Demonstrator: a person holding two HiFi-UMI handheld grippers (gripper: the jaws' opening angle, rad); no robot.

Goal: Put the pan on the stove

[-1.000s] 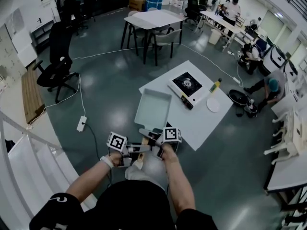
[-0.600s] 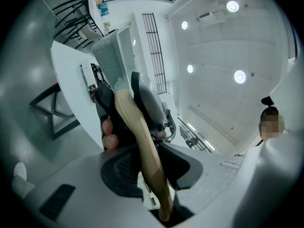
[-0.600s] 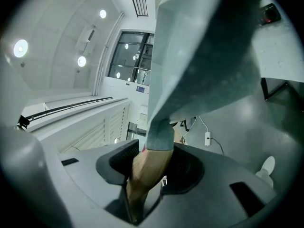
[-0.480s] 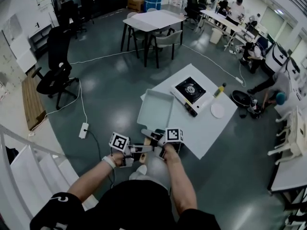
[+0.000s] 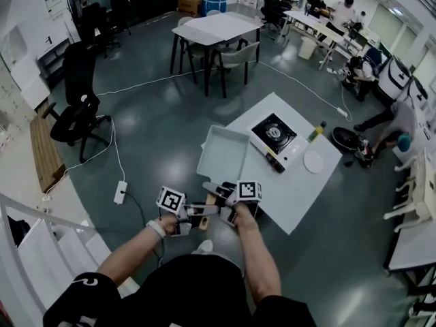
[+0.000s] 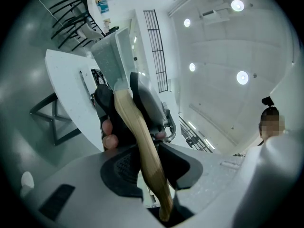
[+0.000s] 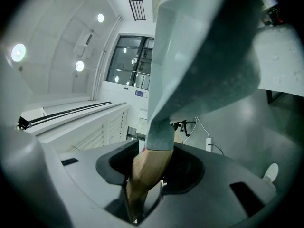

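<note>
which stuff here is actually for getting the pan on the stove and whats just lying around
For the job:
pan; wooden handle; stove; white table; left hand-held gripper and right hand-held gripper, both shut on the wooden handle.

Just lying about:
bottle; white plate; power strip; office chair.

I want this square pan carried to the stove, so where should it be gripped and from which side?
Grip the wooden handle from its free end: it is slim enough for jaws, unlike the wide pan body. The left gripper and right gripper both clamp it.
</note>
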